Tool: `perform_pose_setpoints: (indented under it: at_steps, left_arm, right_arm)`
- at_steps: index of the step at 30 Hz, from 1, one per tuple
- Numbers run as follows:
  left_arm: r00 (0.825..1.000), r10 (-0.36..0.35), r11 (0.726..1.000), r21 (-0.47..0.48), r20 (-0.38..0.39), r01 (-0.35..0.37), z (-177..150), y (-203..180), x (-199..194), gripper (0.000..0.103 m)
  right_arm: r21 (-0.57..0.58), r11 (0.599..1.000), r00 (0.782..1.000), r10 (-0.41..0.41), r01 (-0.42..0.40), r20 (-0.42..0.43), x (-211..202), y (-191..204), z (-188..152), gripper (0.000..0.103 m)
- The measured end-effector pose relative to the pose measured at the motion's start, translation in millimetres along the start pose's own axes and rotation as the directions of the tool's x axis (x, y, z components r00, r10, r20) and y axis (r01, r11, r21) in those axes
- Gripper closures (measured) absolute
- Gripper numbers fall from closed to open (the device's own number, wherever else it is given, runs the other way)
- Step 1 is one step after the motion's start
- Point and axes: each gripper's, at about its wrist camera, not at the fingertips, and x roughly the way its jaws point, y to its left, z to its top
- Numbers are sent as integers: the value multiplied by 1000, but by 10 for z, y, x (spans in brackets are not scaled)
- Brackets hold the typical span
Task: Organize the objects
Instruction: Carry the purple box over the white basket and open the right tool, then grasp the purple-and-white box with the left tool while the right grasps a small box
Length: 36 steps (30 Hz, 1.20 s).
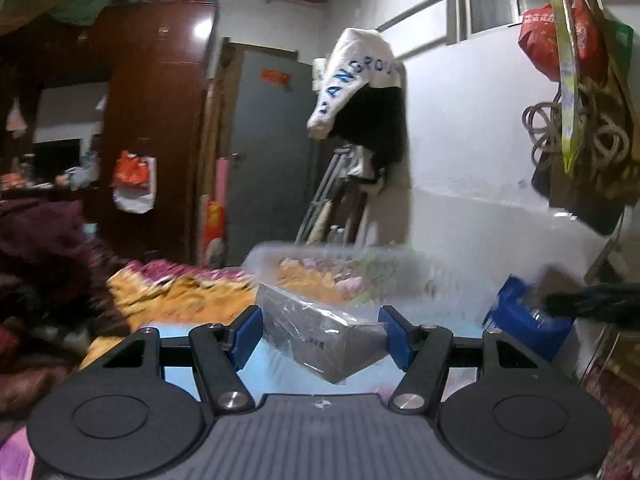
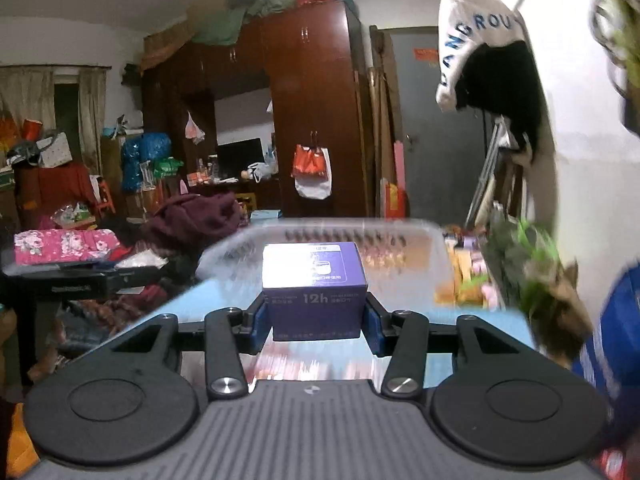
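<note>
In the left wrist view my left gripper (image 1: pixel 320 334) is shut on a grey box wrapped in clear film (image 1: pixel 316 336); the box hangs tilted between the blue pads, above a light blue surface (image 1: pixel 180 324). In the right wrist view my right gripper (image 2: pixel 316 320) is shut on a purple box marked "12h" (image 2: pixel 316 292), held upright and square between its pads. Beyond each box stands a clear plastic bin (image 1: pixel 340 268) (image 2: pixel 400 248), blurred, with colourful packets showing through it.
A blue bag (image 1: pixel 524 320) sits right of the bin. A potted green plant (image 2: pixel 532 280) stands at the right. Piled bedding and clothes (image 1: pixel 172 292) lie left. A white wall with hanging bags (image 1: pixel 580 120) runs along the right; a wardrobe (image 2: pixel 312 100) and a door (image 1: pixel 268 152) stand behind.
</note>
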Motion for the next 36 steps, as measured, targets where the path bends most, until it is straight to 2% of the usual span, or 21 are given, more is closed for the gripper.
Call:
perform_pose_setpoints:
  at_steps: [3,5,7,10,11,12,13,14,15,17,18,20,21,24,26,29,31,33,35,36]
  left_arm:
    - [999,-11,1000,-1,-39,11,320,-122,450,36]
    - [997,-6,1000,-8,-77,5,420,-145,747,36]
    - [993,5,1000,-27,-114,-8,419,-123,951,36]
    - [987,-3,998,-68,-163,-9,371,-55,1177,35]
    - [985,-4,998,-67,-170,-8,349,-53,1220,31]
    - [984,-8,998,-68,-179,-4,341,-49,1242,22]
    - [983,-13,997,-77,-181,-1,333,-36,1242,19]
    - [985,-19,996,-86,-174,4,320,-19,1187,18]
    - [985,-32,996,-87,-167,18,309,-6,1122,18]
    - [988,-64,994,-94,-139,51,279,24,888,18]
    - [989,-66,995,-88,-129,55,238,23,737,18]
    - [996,-67,997,-45,-61,64,108,-28,385,16]
    - [997,-65,998,-23,-40,64,-48,-41,154,14]
    - [996,-83,997,-2,-33,83,-518,-73,-302,14]
    - [996,-79,997,-21,-51,78,-827,-77,-512,14]
    - [993,-89,995,-46,-79,85,-1152,-127,-715,14]
    - [989,-107,994,-13,-103,106,-1225,-210,-729,14]
    - [987,-98,994,38,-125,104,-1269,-313,-673,14]
    - [986,-83,995,49,-148,91,-1310,-362,-582,14]
    - [984,-86,995,43,-158,94,-1334,-357,-544,14]
  right_arm:
    - [3,1000,999,5,-5,-39,506,-63,310,53]
    - [-40,998,998,-41,39,-47,781,-72,412,53]
    - [-72,995,995,-77,73,-64,936,-88,420,53]
    - [-73,995,992,-78,70,-102,1094,-134,397,51]
    - [-80,994,991,-86,78,-103,1109,-130,389,42]
    - [-83,993,991,-94,86,-99,1114,-130,389,30]
    - [-85,992,991,-98,90,-96,1092,-133,392,10]
    - [-86,992,991,-104,97,-78,1033,-128,395,6]
    - [-79,992,992,-107,102,-61,960,-124,398,6]
    - [-43,996,996,-77,75,-38,745,-128,375,0]
    - [-10,998,998,-64,64,-22,596,-142,325,0]
    - [33,999,1000,-16,16,-1,323,-152,159,0]
    - [40,999,1000,4,-4,-2,222,-152,65,0]
    - [42,999,1000,16,-16,-13,-79,-82,-368,0]
    - [54,998,999,23,-21,-40,-201,-13,-636,0]
    - [92,994,997,66,-62,-47,-323,58,-891,0]
    - [52,998,997,43,-39,-67,-339,150,-976,1]
    - [17,999,996,33,-31,-88,-300,220,-988,8]
    - [1,1000,994,26,-26,-107,-206,243,-958,21]
    - [4,1000,993,22,-22,-112,-168,249,-941,23]
